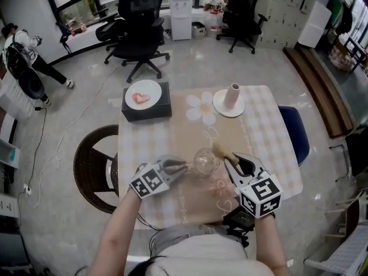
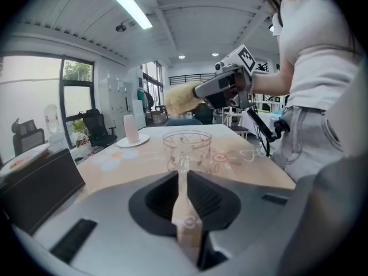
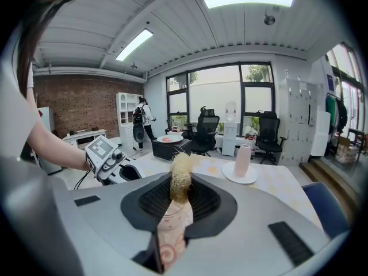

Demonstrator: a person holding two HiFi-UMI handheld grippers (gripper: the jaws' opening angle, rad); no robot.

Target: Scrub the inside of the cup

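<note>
A clear glass cup with a printed pattern stands upright on the checked tablecloth near the table's front edge. My left gripper comes at it from the left. In the left gripper view the cup is right ahead, and the left gripper is shut on its thin glass handle. My right gripper is just right of the cup, shut on a yellowish fibrous scrubber. The scrubber sticks up out of the right gripper and hangs beside and above the cup's rim, outside the cup.
A pink vase stands on a white plate at the table's back right. At the back left is a black box with a plate of red food on it. A wicker chair is left of the table and a blue seat right. A person stands far left.
</note>
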